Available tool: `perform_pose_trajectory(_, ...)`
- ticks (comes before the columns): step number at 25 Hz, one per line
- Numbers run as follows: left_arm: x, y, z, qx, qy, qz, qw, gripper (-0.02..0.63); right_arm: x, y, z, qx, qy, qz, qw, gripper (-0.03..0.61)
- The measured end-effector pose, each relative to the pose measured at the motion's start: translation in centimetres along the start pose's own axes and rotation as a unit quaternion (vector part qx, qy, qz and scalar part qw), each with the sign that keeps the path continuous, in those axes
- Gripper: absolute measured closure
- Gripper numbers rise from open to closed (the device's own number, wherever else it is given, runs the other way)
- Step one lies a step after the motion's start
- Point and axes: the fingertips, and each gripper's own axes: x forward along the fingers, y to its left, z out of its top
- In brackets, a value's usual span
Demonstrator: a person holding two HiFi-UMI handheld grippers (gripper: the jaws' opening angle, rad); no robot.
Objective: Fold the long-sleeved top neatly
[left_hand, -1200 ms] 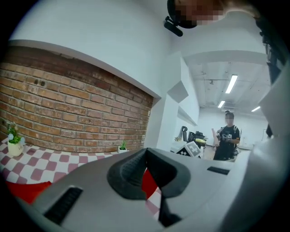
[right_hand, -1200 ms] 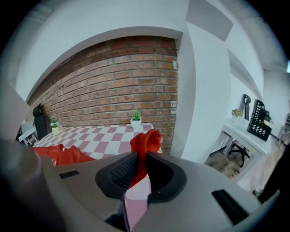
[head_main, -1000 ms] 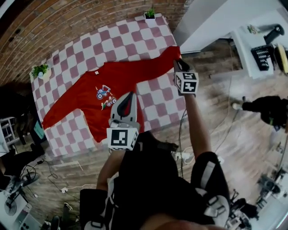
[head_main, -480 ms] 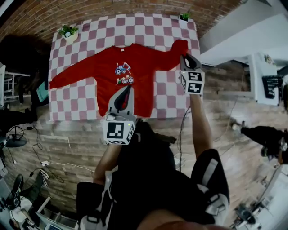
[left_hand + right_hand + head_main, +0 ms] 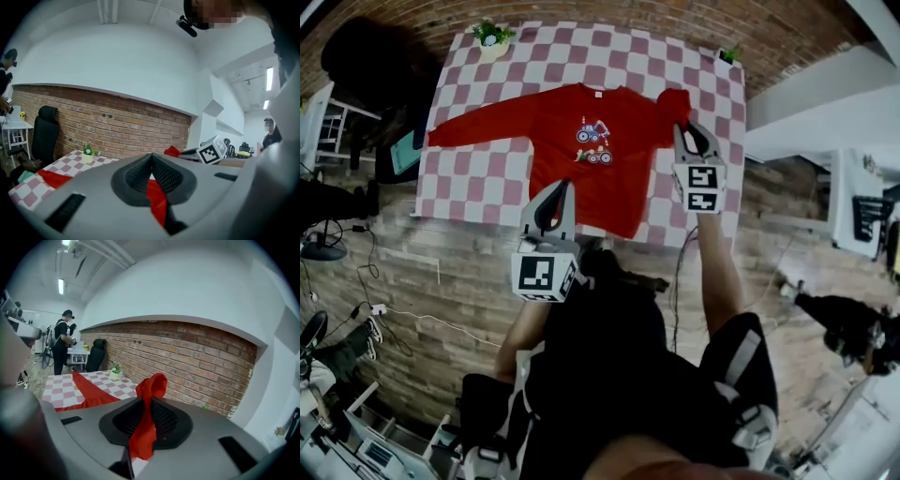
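Red long-sleeved top (image 5: 581,159) lies face up on the table (image 5: 478,192) with the pink-and-white checked cloth, collar toward the far edge, hem at the near edge. Printed motif on the chest. Left sleeve (image 5: 473,128) lies flat, stretched out toward the table's left side. Right sleeve (image 5: 668,108) is bunched and lifted off the cloth near the table's right edge.

Right gripper (image 5: 686,133) has the right sleeve's cuff (image 5: 151,383) clamped: jaws nearly together, red fabric pinched between the pads, a wad of it poking out past the tips and a strip trailing back down between the pads.

Left gripper (image 5: 559,187) is over the near hem, left of centre. Its jaws are fully pressed together, with a thin fold of red fabric (image 5: 157,199) caught between the pads.

Potted plant (image 5: 492,36) in a white pot sits at the far left corner of the table, and a smaller plant (image 5: 729,54) sits at the far right corner. The brick wall (image 5: 197,357) runs behind the far edge. Both grippers are well apart, the left one near, the right one farther and to the right.
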Motion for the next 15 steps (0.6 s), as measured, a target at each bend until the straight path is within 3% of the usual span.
perform_pose_trajectory(8, -4.8, 5.8, -0.3, -0.012, -0.009, 0.014, 0.9998, 0.607, -0.6, 10.7, 1.2, -0.053, -0.007, 0.03, 0.998, 0.522)
perform_pose_trajectory(15, -8.8, 10.2, -0.6, -0.018, -0.012, 0.022, 0.9995, 0.607, -0.4, 20.2, -0.5, -0.093, 0.007, 0.059, 0.994, 0.522)
